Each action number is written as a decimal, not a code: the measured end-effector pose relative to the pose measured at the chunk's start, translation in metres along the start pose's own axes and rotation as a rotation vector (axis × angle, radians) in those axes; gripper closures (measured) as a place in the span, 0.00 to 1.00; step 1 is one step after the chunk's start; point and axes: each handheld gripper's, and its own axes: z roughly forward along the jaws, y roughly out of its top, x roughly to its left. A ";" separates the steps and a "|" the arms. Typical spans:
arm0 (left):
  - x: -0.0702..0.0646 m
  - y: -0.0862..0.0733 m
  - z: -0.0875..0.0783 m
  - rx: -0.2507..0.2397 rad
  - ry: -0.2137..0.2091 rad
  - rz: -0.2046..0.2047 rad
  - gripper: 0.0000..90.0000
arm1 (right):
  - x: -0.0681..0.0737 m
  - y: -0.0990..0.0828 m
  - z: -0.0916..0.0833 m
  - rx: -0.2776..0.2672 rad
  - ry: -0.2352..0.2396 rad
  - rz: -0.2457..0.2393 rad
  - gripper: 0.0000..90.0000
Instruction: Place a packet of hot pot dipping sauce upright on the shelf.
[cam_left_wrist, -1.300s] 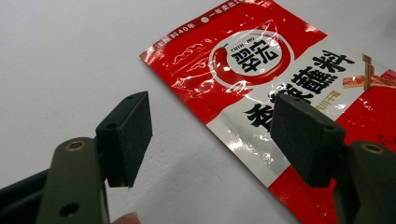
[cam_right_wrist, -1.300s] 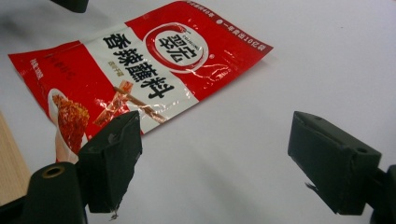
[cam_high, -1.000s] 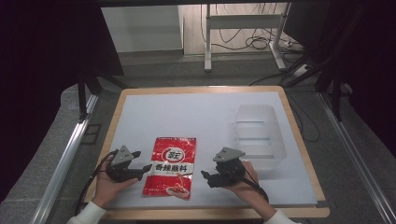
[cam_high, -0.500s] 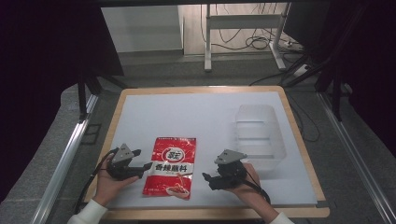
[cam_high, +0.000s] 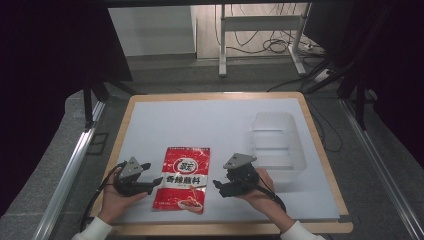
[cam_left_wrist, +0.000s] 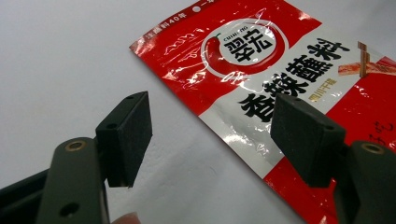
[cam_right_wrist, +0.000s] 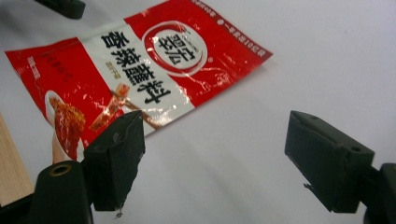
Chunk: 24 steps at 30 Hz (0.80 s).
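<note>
A red seasoning packet (cam_high: 183, 177) lies flat on the white table (cam_high: 200, 125) between the two grippers — just right of the left gripper (cam_high: 150, 185), near the right gripper (cam_high: 220, 186). Both hold their jaws apart — empty. A clear plastic container (cam_high: 277, 142) sits beyond the right gripper.

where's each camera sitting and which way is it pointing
High view: fixed above the person's side, facing forward and down at the white table; both hands enter from the bottom, left claw and right claw flanking the red sauce packet, with the clear container beyond.
Left gripper view: rides the left claw, looking past its two open jaws at the packet's edge.
Right gripper view: rides the right claw, jaws open, facing the packet from the other side.
All three share the packet.
</note>
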 end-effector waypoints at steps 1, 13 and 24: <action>-0.001 0.000 -0.001 -0.003 0.000 -0.003 0.32 | 0.000 0.002 0.000 -0.004 0.003 0.001 0.22; -0.005 0.003 0.000 0.000 0.005 0.014 0.32 | -0.006 0.038 0.009 0.033 0.026 -0.036 0.22; -0.005 0.002 -0.001 0.004 -0.006 0.019 0.32 | -0.020 0.067 0.034 0.077 0.050 -0.032 0.22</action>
